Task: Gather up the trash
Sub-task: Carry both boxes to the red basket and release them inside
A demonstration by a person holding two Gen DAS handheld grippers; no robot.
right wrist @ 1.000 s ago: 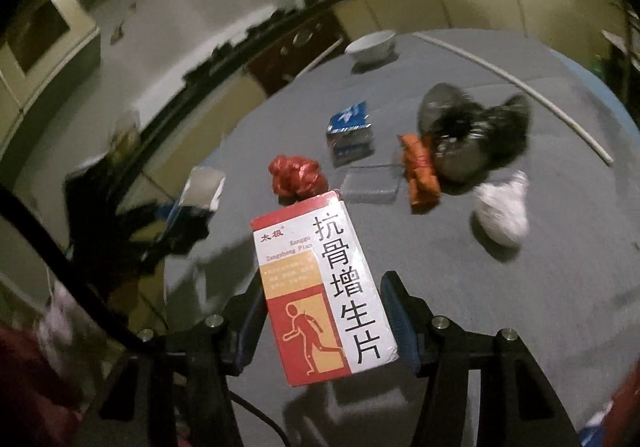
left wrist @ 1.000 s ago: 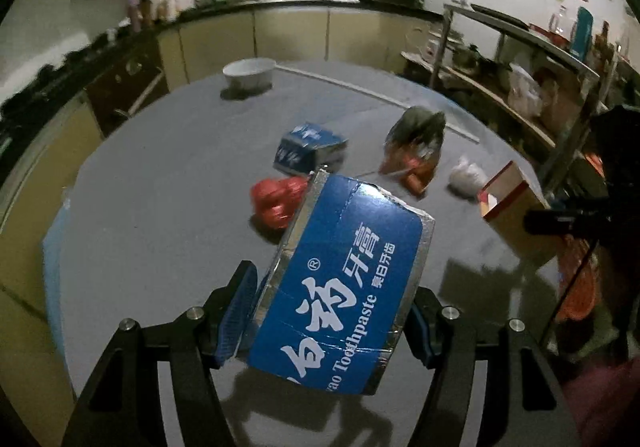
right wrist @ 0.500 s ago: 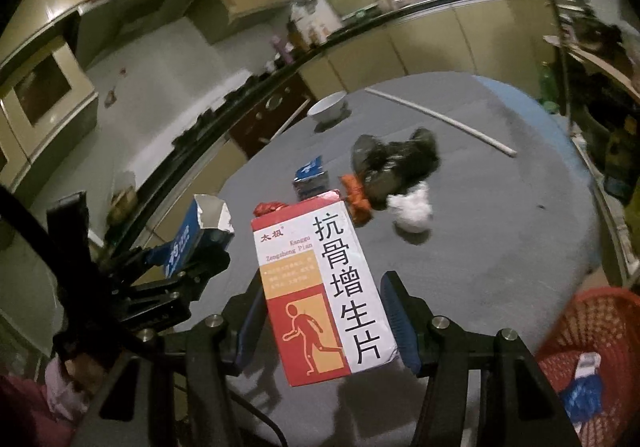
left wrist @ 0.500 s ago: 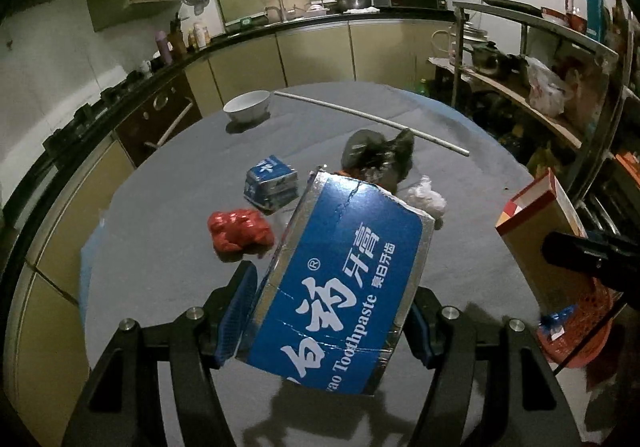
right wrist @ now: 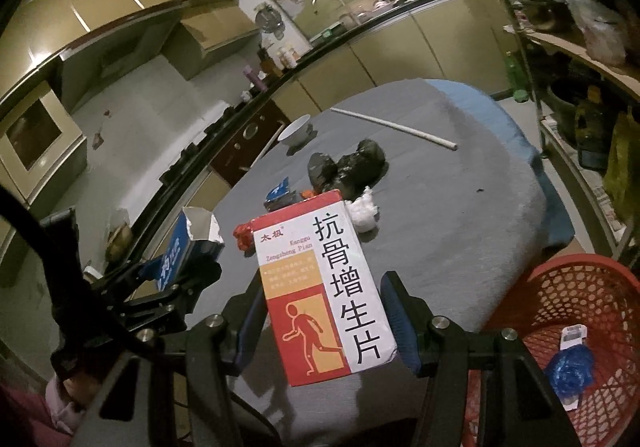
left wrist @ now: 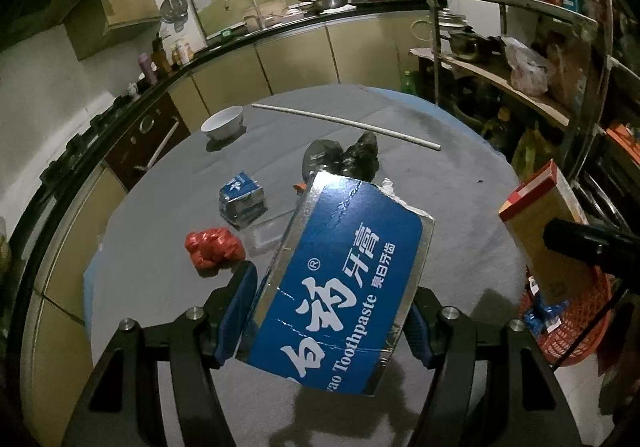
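My left gripper [left wrist: 332, 311] is shut on a blue toothpaste box [left wrist: 344, 287] and holds it above the near part of the grey table [left wrist: 160, 247]. My right gripper [right wrist: 324, 315] is shut on a red and white medicine box [right wrist: 324, 295], held above the table's near edge. A red mesh basket [right wrist: 576, 311] stands on the floor at the right and holds blue and white scraps; it also shows in the left wrist view [left wrist: 572, 319]. On the table lie a red crumpled wrapper [left wrist: 214, 247], a small blue carton [left wrist: 242, 199], a black bag [left wrist: 344, 159] and a white wad [right wrist: 362, 209].
A white bowl [left wrist: 223, 122] and a long white stick [left wrist: 344, 126] lie at the far side of the table. A metal shelf rack [left wrist: 520, 59] stands to the right. Kitchen cabinets and a counter [left wrist: 300, 31] run behind.
Both grippers have pulled back and up from the table with their boxes still held. The right one has swung toward the red basket, which has come into view.
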